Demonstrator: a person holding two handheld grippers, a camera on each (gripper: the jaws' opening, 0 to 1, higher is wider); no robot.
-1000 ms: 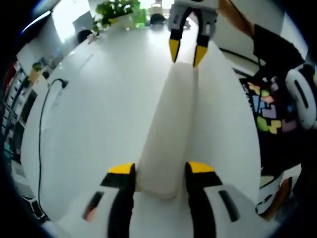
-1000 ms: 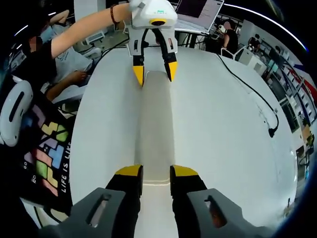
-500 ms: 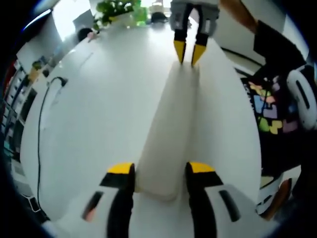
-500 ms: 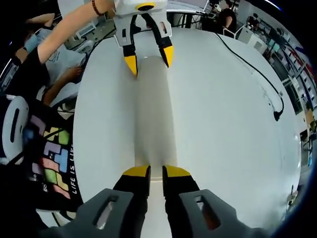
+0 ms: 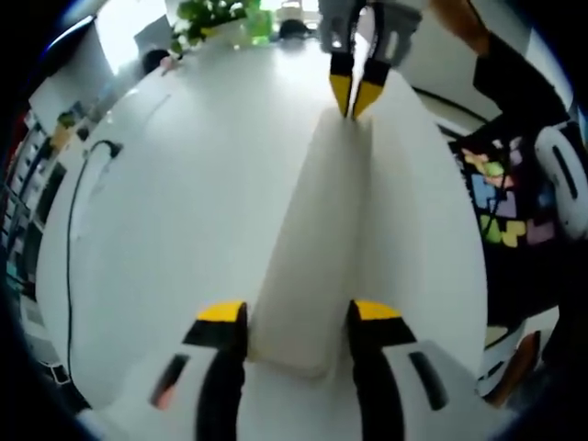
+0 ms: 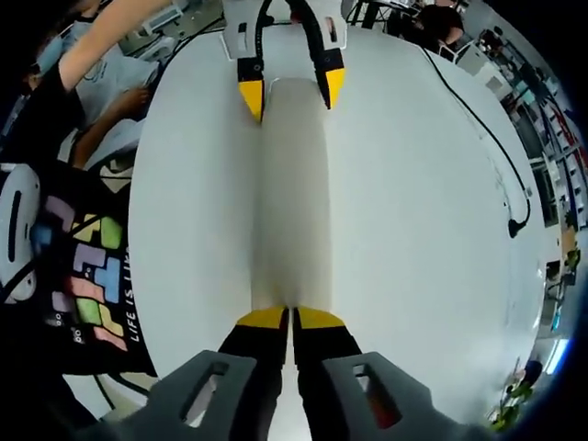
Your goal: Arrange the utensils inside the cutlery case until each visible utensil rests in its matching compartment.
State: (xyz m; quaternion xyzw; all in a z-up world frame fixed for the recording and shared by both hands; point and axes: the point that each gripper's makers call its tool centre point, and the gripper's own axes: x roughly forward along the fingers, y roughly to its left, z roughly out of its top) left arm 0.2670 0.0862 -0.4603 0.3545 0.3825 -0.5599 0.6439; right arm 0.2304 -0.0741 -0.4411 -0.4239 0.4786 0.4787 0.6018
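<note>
Left gripper view: our left tongs [image 5: 299, 317] stand apart, astride the near end of the long white closed cutlery case [image 5: 317, 239] lying on the white table [image 5: 184, 211]. At its far end our right tongs [image 5: 356, 92] sit nearly together. Right gripper view: right tongs [image 6: 292, 318] almost closed at the case's [image 6: 289, 202] end, left tongs [image 6: 290, 90] apart beyond.

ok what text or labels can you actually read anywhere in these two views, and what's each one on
"LIFE IS LI…" – white letters running sideways on the person's black shirt, beside its coloured block print, in the right gripper view; the rest is cut off.
The same shirt in the left gripper view: block print, letters too blurred to read.
The white case, the table and the tools: no readable text.
</note>
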